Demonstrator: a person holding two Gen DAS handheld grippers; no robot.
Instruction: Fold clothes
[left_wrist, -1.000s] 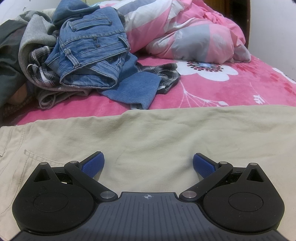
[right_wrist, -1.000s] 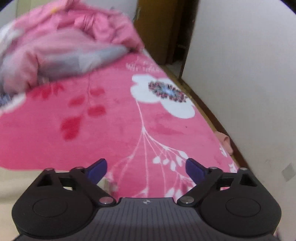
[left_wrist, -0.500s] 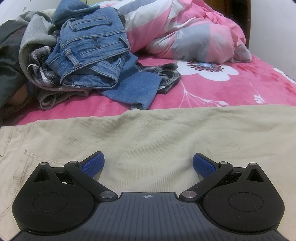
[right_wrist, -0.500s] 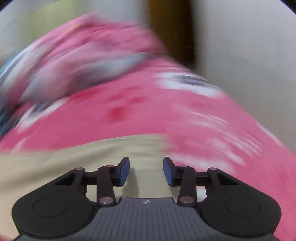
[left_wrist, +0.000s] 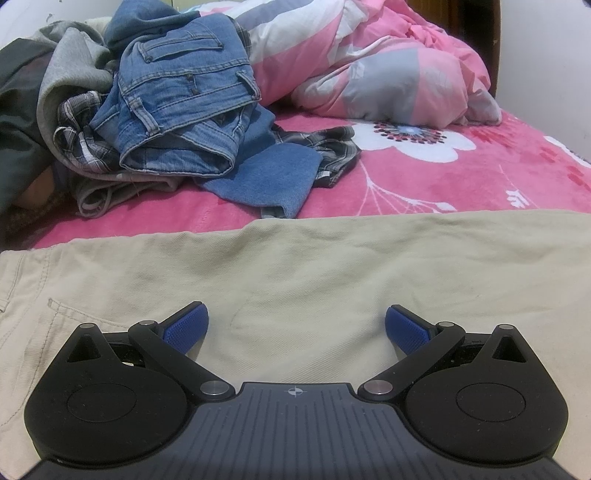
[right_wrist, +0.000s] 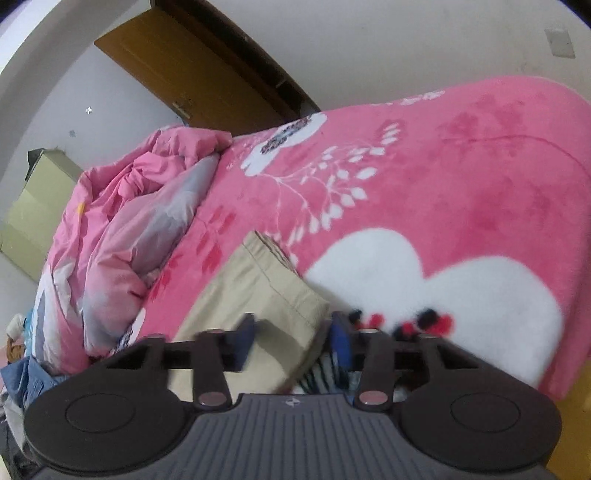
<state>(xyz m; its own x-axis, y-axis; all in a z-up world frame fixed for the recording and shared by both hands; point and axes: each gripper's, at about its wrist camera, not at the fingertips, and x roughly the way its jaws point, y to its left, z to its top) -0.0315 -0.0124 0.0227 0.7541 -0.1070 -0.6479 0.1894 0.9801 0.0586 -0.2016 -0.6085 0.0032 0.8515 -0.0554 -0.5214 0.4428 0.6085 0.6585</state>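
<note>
Beige trousers (left_wrist: 295, 266) lie spread flat across the pink flowered blanket (left_wrist: 461, 177). My left gripper (left_wrist: 295, 328) hovers low over their middle, open, with its blue pads (left_wrist: 184, 328) wide apart and nothing between them. In the tilted, slightly blurred right wrist view, the hem end of a trouser leg (right_wrist: 258, 284) runs between the fingers of my right gripper (right_wrist: 293, 339). Its jaws stand close together with the cloth filling the gap, so it looks shut on the leg.
A heap of unfolded clothes sits at the back left: blue jeans (left_wrist: 184, 92), a grey garment (left_wrist: 70, 70) and a checked shirt (left_wrist: 325, 147). A crumpled pink and grey duvet (left_wrist: 369, 66) lies behind. The bed's edge, a white wall and a brown door (right_wrist: 192, 74) are to the right.
My right gripper swung from the bare blanket to the trouser leg's end, its jaws narrowed around the cloth, and its view tilted. The left gripper and the trousers under it stayed still.
</note>
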